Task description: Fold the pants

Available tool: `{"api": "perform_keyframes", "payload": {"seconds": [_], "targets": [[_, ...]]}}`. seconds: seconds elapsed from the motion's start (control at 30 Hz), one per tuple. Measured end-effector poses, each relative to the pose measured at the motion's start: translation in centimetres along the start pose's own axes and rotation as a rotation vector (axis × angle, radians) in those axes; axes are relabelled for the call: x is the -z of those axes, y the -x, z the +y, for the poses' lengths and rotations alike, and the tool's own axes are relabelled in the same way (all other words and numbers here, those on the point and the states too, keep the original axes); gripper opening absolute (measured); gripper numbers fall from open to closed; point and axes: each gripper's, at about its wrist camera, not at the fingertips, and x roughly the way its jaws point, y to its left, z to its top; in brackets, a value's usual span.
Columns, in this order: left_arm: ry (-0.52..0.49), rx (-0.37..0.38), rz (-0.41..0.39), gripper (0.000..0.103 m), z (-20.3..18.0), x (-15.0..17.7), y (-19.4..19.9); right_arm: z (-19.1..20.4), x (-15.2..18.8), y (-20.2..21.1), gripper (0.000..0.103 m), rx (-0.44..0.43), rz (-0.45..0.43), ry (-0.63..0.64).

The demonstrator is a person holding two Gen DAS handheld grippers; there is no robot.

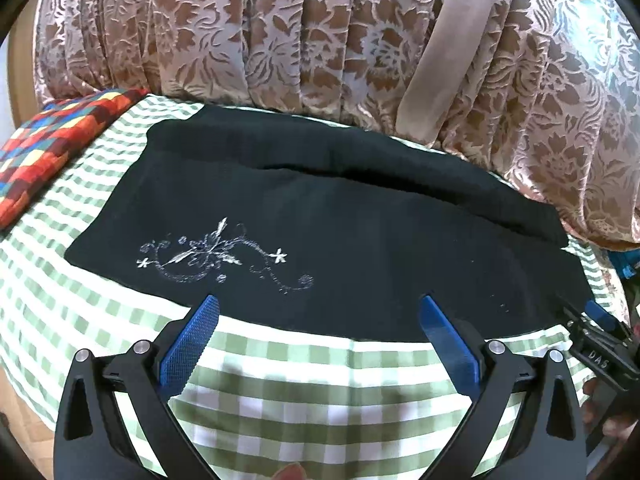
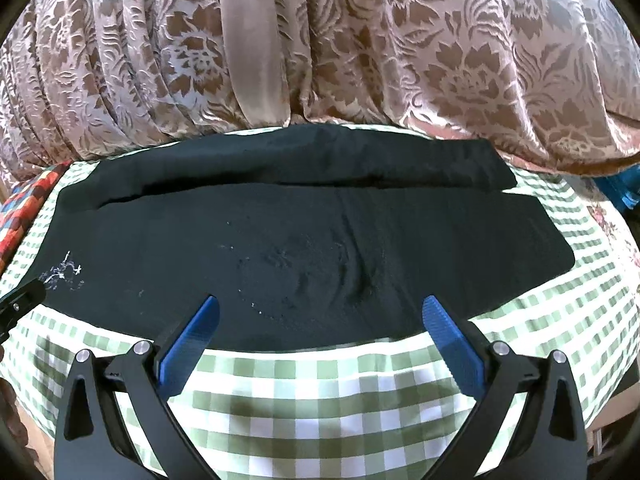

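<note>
Black pants (image 1: pixel 320 216) with white floral embroidery (image 1: pixel 216 256) lie flat across a green-and-white checked cloth (image 1: pixel 304 364), one leg lying alongside the other at the far side. They also show in the right wrist view (image 2: pixel 304 232). My left gripper (image 1: pixel 319 312) is open and empty, hovering at the pants' near edge right of the embroidery. My right gripper (image 2: pixel 320 312) is open and empty at the near edge further right. The right gripper also shows at the right edge of the left wrist view (image 1: pixel 600 336); the left gripper shows at the left edge of the right wrist view (image 2: pixel 20 304).
A floral brown-and-silver curtain (image 1: pixel 320 32) hangs right behind the table's far edge. A multicoloured checked cushion (image 1: pixel 52 144) lies at the far left. The checked cloth drops off at the near edge and at the right (image 2: pixel 580 312).
</note>
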Motion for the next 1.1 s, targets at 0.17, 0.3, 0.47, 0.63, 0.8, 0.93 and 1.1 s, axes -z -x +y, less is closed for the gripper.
{"api": "perform_keyframes", "payload": {"seconds": [0.17,0.3,0.47,0.63,0.8,0.93,1.1], "targets": [[-0.010,0.022,-0.009,0.099,0.2,0.0,0.3,-1.1,-0.2,-0.3,0.101,-0.019,0.006,-0.011],[0.008,0.021,-0.008,0.099,0.9,0.1,0.2,-2.4,-0.2,-0.9,0.101,-0.042,0.037,-0.046],[0.004,0.007,0.001,0.099,1.3,0.3,-0.1,-3.0,0.3,-1.3,0.101,-0.033,0.053,-0.048],[0.033,0.003,0.020,0.099,2.8,0.7,-0.3,-3.9,0.7,-1.6,0.101,-0.007,0.071,-0.065],[0.094,-0.054,0.016,0.099,5.8,1.1,0.1,-3.7,0.6,-1.7,0.101,0.009,0.073,-0.046],[0.164,-0.071,0.005,0.099,8.4,0.8,0.5,-3.3,0.6,-2.0,0.101,0.022,0.089,-0.025],[0.259,-0.071,0.042,0.099,11.7,0.6,-0.4,-5.9,0.4,-1.9,0.101,0.037,0.096,-0.060]]}}
